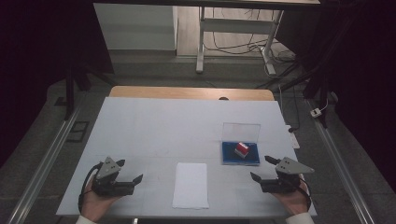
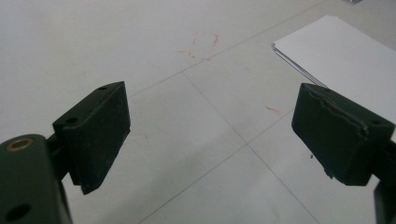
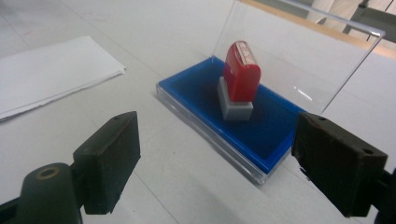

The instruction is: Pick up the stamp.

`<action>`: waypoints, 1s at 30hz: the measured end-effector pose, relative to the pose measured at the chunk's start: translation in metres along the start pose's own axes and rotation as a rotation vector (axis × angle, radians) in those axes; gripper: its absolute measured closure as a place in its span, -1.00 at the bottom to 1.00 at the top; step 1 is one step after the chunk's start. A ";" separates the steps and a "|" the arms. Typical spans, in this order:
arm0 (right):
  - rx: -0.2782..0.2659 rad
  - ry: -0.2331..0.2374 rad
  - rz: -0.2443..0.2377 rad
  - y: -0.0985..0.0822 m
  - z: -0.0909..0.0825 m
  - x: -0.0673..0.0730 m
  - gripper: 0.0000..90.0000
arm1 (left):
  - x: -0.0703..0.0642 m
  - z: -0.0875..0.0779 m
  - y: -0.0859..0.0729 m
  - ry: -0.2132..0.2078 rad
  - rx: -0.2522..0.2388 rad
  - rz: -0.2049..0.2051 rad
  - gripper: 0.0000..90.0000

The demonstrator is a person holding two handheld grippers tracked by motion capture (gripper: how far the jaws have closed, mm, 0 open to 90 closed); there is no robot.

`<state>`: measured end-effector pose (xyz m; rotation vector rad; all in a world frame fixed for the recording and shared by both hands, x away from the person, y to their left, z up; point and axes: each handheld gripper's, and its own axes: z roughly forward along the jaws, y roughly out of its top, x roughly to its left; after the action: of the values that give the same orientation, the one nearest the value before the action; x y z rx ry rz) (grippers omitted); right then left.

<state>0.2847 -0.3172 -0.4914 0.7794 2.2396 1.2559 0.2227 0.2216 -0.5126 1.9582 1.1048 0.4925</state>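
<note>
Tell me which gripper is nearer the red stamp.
Right. The right gripper sits just in front of the blue ink pad where the red stamp stands, jaws open. The left gripper is far off, beyond the white paper.

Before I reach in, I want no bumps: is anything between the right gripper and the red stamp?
Nothing visible. The right gripper is open, the stamp stands on the blue ink pad, and the clear lid rises behind it.

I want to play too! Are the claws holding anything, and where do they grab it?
Nothing is held. The left claw and the right claw are both open and empty. The red stamp stands untouched on the blue pad.
</note>
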 end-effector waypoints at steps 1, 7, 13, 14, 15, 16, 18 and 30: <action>-0.007 -0.004 0.001 0.000 0.000 0.000 -0.66 | 0.000 0.000 0.000 -0.001 -0.004 0.004 -0.73; -0.007 -0.005 0.018 -0.003 -0.002 -0.004 -0.63 | -0.001 0.002 -0.001 0.001 -0.008 0.033 -0.72; 0.008 -0.005 0.030 -0.002 -0.003 -0.005 -0.54 | -0.001 0.003 -0.001 0.007 -0.008 0.046 -0.71; 0.001 -0.003 0.035 -0.001 -0.003 -0.006 -0.51 | -0.001 0.004 -0.001 0.010 -0.008 0.046 -0.71; 0.001 -0.003 0.035 -0.001 -0.003 -0.006 -0.51 | 0.000 0.004 0.000 0.010 -0.010 0.040 -0.71; -0.005 -0.001 0.040 0.000 -0.002 -0.006 -0.51 | 0.001 0.005 0.001 0.009 -0.012 0.038 -0.70; -0.008 -0.009 0.036 0.000 -0.003 -0.007 -0.47 | 0.003 0.007 0.003 0.004 -0.016 0.026 -0.70; 0.002 0.020 0.046 0.000 -0.001 -0.005 -0.43 | -0.002 0.007 0.005 0.014 -0.007 0.044 -0.69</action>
<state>0.2877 -0.3212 -0.4900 0.8266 2.2515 1.2884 0.2289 0.2153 -0.5126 1.9798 1.0695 0.5335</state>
